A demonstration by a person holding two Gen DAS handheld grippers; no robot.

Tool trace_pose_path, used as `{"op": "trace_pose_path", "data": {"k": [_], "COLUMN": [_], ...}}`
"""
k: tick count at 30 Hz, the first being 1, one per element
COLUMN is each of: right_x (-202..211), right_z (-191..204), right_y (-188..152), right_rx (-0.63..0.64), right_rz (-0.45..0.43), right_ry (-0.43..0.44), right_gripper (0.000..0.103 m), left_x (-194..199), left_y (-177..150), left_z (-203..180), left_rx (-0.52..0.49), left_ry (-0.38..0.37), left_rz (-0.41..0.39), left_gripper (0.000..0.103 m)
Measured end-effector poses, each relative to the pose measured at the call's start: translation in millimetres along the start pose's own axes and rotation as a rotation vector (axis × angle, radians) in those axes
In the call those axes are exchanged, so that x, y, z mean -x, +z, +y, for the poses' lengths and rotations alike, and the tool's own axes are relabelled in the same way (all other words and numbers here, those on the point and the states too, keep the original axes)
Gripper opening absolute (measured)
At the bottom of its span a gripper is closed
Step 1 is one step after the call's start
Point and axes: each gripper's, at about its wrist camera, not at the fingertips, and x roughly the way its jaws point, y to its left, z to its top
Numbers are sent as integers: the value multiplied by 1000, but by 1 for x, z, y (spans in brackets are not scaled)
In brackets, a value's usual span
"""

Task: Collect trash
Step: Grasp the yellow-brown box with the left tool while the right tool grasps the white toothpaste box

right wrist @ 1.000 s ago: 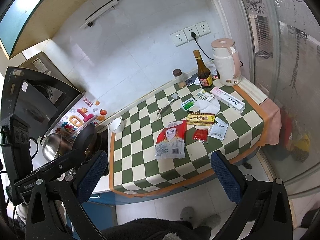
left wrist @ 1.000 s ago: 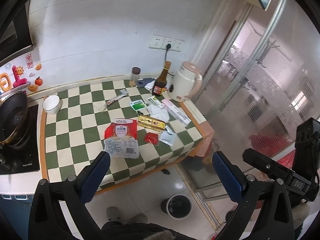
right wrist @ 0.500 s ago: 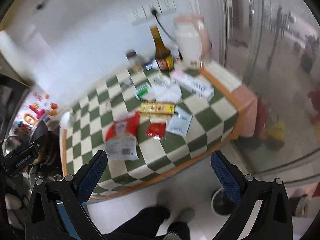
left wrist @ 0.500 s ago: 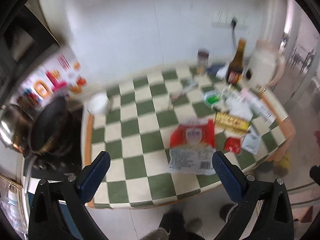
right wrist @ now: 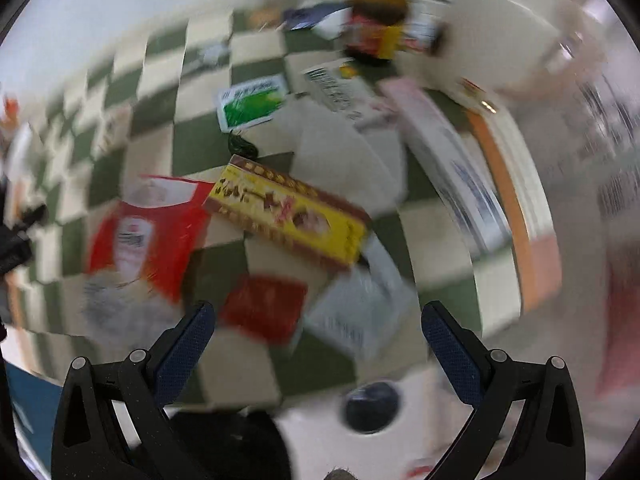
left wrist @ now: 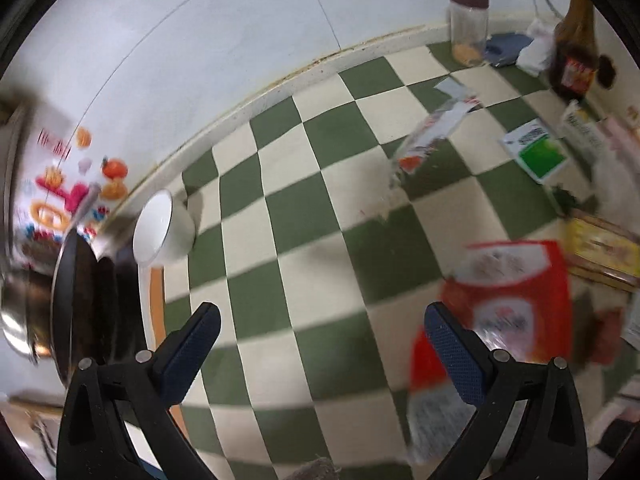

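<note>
Trash lies scattered on a green-and-white checked counter (left wrist: 304,208). A red-and-white bag (left wrist: 508,300) lies by my left gripper's right finger; it also shows in the right wrist view (right wrist: 148,232). A yellow box (right wrist: 288,212), a small red packet (right wrist: 264,308), a white packet (right wrist: 356,312), a green-and-white packet (right wrist: 252,102) and a long white box (right wrist: 452,168) lie ahead of my right gripper. A torn wrapper (left wrist: 432,132) lies farther back. My left gripper (left wrist: 320,344) is open and empty above the counter. My right gripper (right wrist: 318,340) is open and empty above the front edge.
A white bowl (left wrist: 160,228) and a dark pan (left wrist: 76,300) sit at the left. A jar (left wrist: 468,24), a brown bottle (left wrist: 576,40) and a white kettle (right wrist: 512,28) stand at the back. A dark bin (right wrist: 372,406) stands on the floor below the counter's edge.
Both grippers have moved down and forward toward the counter, so the trash looks much bigger. Both views are motion-blurred. Both stay open.
</note>
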Motion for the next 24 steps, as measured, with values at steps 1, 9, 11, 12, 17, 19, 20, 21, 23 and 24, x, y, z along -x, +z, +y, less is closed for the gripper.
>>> {"op": "trace_pose_path", "data": {"k": [1, 9, 11, 12, 17, 19, 20, 21, 23, 24], "right_x": [-11, -85, -84, -82, -69, -61, -58, -57, -52, -53], "right_z": [8, 43, 32, 21, -42, -71, -90, -104, -140, -155], "right_y": [11, 57, 61, 62, 48, 35, 27, 20, 6, -2], "right_rx": [47, 242, 136, 50, -232, -283, -319, -351, -450, -494], "right_rz": [28, 223, 223, 234, 215, 169, 148, 138, 121, 116], "right_ry": [-17, -98, -14, 105, 393, 309, 250, 211, 160, 149], "right_gripper": [103, 81, 82, 82, 82, 82, 82, 82, 82, 82], "left_x": [-7, -46, -46, -45, -28, -19, -17, -16, -17, -20], "left_y": [6, 29, 34, 36, 49, 53, 55, 56, 59, 59], "left_z": [1, -2, -6, -10, -43, -61, -72, -86, -112, -124], "left_rx": [-13, -68, -56, -51, -33, -7, 14, 40, 76, 99], "left_ry": [7, 12, -22, -43, -208, -312, -368, -440, -539, -585], "left_rz": [4, 60, 76, 85, 135, 174, 210, 261, 359, 415], "left_gripper": [103, 103, 103, 103, 103, 103, 103, 103, 103, 103]}}
